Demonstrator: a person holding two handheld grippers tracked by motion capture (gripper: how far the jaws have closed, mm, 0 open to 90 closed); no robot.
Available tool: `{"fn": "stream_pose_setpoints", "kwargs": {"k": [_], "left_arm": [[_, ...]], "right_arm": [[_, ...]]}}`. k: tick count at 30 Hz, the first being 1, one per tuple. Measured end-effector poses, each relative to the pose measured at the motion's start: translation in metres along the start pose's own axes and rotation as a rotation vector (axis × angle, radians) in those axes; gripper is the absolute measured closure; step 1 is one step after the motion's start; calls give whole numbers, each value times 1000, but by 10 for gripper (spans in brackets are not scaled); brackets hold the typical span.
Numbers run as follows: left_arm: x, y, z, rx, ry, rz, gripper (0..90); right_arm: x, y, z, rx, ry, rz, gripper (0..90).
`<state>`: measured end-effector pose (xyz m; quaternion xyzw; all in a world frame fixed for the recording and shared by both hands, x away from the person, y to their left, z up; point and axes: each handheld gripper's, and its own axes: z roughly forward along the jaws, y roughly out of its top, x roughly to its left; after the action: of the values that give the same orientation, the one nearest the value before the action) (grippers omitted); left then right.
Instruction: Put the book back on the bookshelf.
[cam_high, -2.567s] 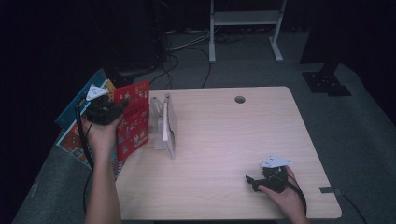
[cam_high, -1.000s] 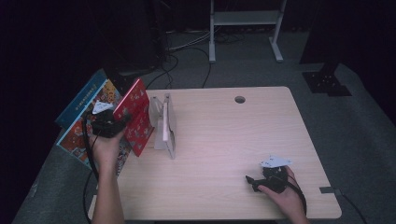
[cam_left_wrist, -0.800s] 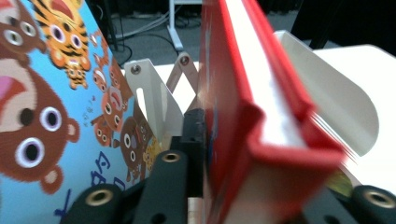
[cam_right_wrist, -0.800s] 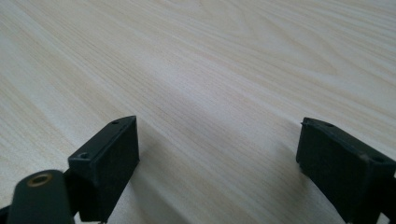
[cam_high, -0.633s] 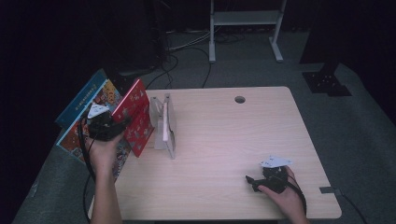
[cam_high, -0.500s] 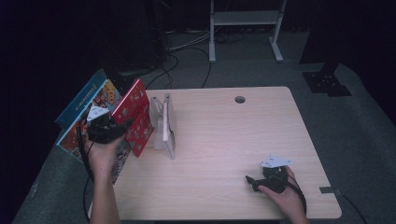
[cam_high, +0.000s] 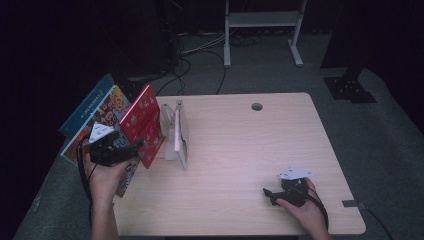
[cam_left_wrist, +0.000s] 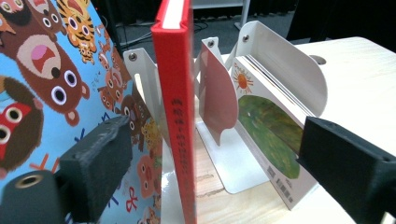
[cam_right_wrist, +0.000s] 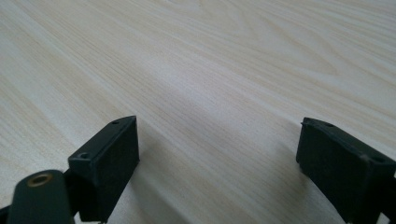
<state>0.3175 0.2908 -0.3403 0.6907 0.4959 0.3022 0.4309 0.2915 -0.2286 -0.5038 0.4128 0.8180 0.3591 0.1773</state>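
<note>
Red book (cam_left_wrist: 175, 93) stands on edge left of centre in the left gripper view, leaning beside the white bookend (cam_left_wrist: 219, 100). The left gripper (cam_high: 134, 148) has just been opening; its jaws now flank the book without pressing it, so it looks delivered. The right gripper (cam_high: 270, 194) rests released, lower right.

Between our left jaws we see gold characters running down the spine of the red book (cam_left_wrist: 180, 116), too blurred to read. By the right-hand jaw, a barcode sits on the green picture book (cam_left_wrist: 273, 140), digits illegible.
</note>
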Motion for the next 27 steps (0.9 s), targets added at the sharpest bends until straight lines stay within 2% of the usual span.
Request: {"fn": "stream_pose_setpoints", "kwargs": {"k": [5, 11, 15, 21, 27], "left_arm": [[-6, -9, -11, 5, -18, 17, 65], [-13, -18, -20, 10, -54, 14, 38], [-18, -23, -27, -6, -76, 26, 23], [-22, -29, -37, -30, -66, 34, 16], [-24, -30, -40, -24, -68, 42, 16]], "right_arm": [[0, 0, 0, 0, 0, -2, 123], [0, 0, 0, 0, -1, 0, 123], [0, 0, 0, 0, -1, 0, 123], [0, 0, 0, 0, -1, 1, 123], [0, 0, 0, -1, -1, 1, 122]]}}
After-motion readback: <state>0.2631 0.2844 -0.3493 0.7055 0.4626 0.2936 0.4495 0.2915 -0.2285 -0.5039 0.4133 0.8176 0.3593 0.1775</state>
